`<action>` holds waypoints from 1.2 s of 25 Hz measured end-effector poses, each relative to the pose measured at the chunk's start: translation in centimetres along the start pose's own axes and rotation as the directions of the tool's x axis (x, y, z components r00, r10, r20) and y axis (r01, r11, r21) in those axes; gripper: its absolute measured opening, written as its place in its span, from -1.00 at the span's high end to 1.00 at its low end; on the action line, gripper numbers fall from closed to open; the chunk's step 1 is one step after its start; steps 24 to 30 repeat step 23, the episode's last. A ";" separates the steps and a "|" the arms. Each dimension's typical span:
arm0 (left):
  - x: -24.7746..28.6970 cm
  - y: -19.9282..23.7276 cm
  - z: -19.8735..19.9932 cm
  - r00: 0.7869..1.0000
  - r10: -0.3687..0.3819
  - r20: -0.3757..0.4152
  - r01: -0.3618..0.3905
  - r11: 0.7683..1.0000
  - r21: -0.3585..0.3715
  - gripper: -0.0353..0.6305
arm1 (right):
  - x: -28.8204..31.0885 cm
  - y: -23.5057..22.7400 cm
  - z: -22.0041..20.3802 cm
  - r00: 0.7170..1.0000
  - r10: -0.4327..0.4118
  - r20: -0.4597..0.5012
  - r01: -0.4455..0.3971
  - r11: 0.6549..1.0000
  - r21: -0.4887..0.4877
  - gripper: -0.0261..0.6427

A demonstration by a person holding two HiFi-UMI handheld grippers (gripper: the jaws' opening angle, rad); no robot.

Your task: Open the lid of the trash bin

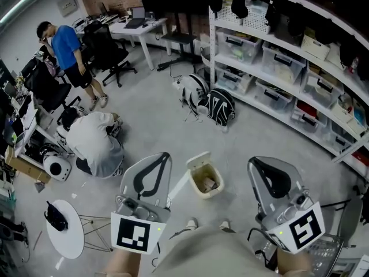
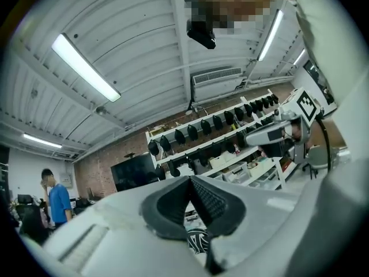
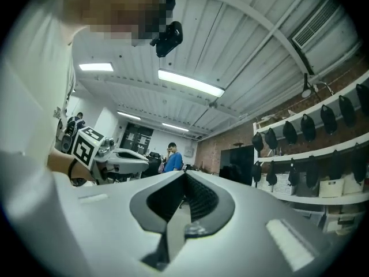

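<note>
The bin (image 1: 206, 182) sits on the gray floor (image 1: 155, 120), just in front of the holder's shoes (image 1: 191, 224). From the head view it lies between the two grippers, and neither one touches it. Its white lid (image 1: 198, 160) stands up at the far edge, so the bin is open, and some brown stuff shows inside.

The left gripper (image 1: 162, 160) is held up in the air. Its jaws are pressed together with nothing in them. The right gripper (image 1: 256, 165) is up too, and its jaws are also closed and empty.

A person in white (image 1: 95, 144) crouches on the floor to the left. Another person in a blue shirt (image 1: 66, 44) stands farther off. Shelves (image 1: 277, 56) with boxes run along the right.
</note>
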State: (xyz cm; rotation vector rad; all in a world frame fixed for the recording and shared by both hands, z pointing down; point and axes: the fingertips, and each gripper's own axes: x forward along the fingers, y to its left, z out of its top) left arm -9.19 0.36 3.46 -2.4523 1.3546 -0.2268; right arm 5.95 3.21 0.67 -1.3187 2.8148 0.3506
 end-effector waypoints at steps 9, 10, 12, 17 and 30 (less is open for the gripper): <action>0.3 -0.2 -0.3 0.999 -0.022 -0.025 0.021 0.999 -0.047 0.89 | 0.5 -0.2 -0.7 1.000 0.007 -0.028 -0.006 0.999 0.031 0.91; 0.3 -0.2 -0.5 0.999 -0.022 -0.032 0.020 0.999 -0.050 0.89 | 0.5 -0.3 -0.7 1.000 0.009 -0.029 -0.008 0.999 0.033 0.91; 0.5 -0.2 -0.7 0.999 -0.019 -0.044 0.017 0.998 -0.053 0.89 | 0.8 -0.6 -0.9 0.999 0.012 -0.031 -0.010 0.999 0.038 0.91; 0.7 0.4 -1.4 0.998 -0.012 -0.059 0.006 0.996 -0.094 0.89 | 1.5 -1.1 -1.2 0.999 0.013 -0.032 -0.011 0.999 0.048 0.91; 0.7 1.3 -2.8 0.997 0.000 -0.074 -0.008 0.994 -0.109 0.89 | 2.5 -0.9 -2.3 0.999 0.015 -0.035 -0.013 0.998 0.056 0.91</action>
